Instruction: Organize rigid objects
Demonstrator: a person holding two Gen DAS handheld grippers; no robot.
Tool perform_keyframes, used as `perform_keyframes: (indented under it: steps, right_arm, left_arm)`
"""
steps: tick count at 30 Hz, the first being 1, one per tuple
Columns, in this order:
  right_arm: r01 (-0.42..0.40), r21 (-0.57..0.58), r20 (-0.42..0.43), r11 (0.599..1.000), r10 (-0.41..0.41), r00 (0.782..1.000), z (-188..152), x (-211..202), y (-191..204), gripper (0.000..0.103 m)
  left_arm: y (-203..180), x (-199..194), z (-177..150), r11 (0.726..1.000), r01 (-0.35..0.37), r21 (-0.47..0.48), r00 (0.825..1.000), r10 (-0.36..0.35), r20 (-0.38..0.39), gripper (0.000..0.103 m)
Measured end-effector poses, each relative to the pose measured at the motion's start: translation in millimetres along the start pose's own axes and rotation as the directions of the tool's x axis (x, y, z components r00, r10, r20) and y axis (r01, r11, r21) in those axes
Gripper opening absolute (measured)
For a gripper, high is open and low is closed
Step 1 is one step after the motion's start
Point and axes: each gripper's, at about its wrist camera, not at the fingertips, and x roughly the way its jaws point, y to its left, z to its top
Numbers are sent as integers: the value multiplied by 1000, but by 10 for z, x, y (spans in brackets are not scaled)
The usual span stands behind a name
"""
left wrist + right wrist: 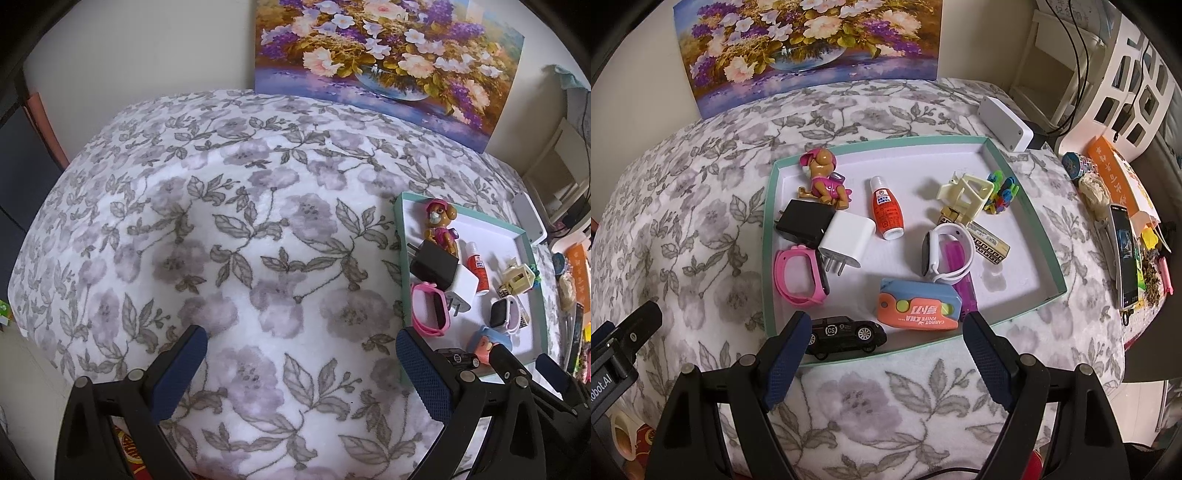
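Right gripper jaws wide, empty, just short of toy car at tray near edge; left gripper wide over blanket; car light, stiff, probably rolls; pinch across its doors.

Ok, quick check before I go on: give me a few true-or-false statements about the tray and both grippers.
1. Both grippers are open and hold nothing. True: the left gripper and right gripper stand spread and empty.
2. The toy car lies on the blanket outside the tray. False: it sits inside the tray, at its near edge.
3. The black charger touches the white charger. True.
4. The red bottle stands upright. False: it lies on its side.
5. The pink watch is at the tray's left side. True.
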Motion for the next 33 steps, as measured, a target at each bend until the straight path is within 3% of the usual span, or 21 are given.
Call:
perform_keyframes:
  steps: [33]
  right_arm:
    - [-60, -25, 5, 998, 60, 998, -6, 35, 66, 85]
  left_arm:
    - [19, 0, 4, 1000, -10, 15, 1000, 10, 0, 103]
